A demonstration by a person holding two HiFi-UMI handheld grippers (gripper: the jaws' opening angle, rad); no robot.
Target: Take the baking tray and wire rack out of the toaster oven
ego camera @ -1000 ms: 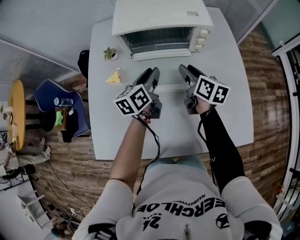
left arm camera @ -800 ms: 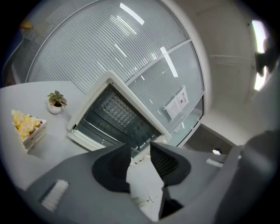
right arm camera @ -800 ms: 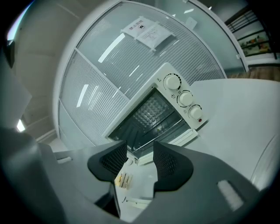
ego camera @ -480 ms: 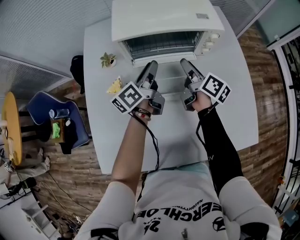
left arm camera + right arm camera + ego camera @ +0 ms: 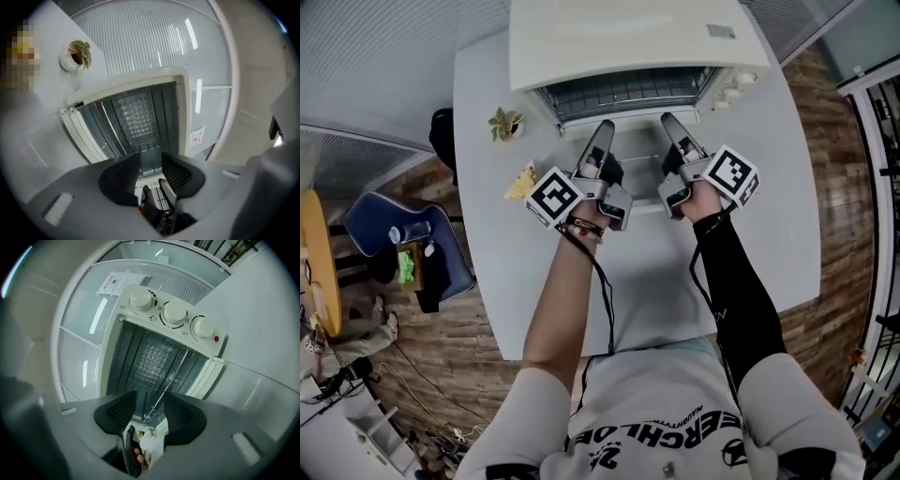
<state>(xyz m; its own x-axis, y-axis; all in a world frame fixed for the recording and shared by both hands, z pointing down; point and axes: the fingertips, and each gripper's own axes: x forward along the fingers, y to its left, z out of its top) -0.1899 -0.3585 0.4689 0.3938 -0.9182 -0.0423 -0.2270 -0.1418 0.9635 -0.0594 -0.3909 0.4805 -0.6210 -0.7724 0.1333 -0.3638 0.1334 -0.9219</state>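
Head view, toaster oven (image 5: 628, 37): at the far edge of the white table (image 5: 769, 206). Its door (image 5: 636, 157) is dropped flat toward the person and the mouth is open.
Head view, wire rack (image 5: 623, 91): a grid of rods shows in the mouth, seated inside.
Head view, baking tray: cannot be told apart from the dark interior; judged to be inside as well.
Head view, grippers: left gripper (image 5: 603, 133) and right gripper (image 5: 672, 128) are side by side above the door. Their tips are just short of the mouth and touch nothing.
Left gripper view, claw: the jaws are spread and have just been opening further. Only the oven cavity shows between them; nothing is gripped.
Left gripper view, target: shelf rods and a dimpled panel lie straight ahead. The oven sits tilted in frame, so the wrist looks rolled relative to the shelf.
Right gripper view, claw: the jaws are spread and empty. A thin rod crosses the gap further in, untouched.
Right gripper view, knobs (image 5: 174, 312): three in a row beside the mouth, clear of the approach.
Step in hand (judgement): closing in on the rack's front edge.
Doing it well:
- Square both wrists to the shelf.
- Take the front rod either side of centre and clamp both grippers together.
- Draw straight out along the rails, keeping off the door glass.
Risk: an uneven pull could jam the rack or tip the tray.
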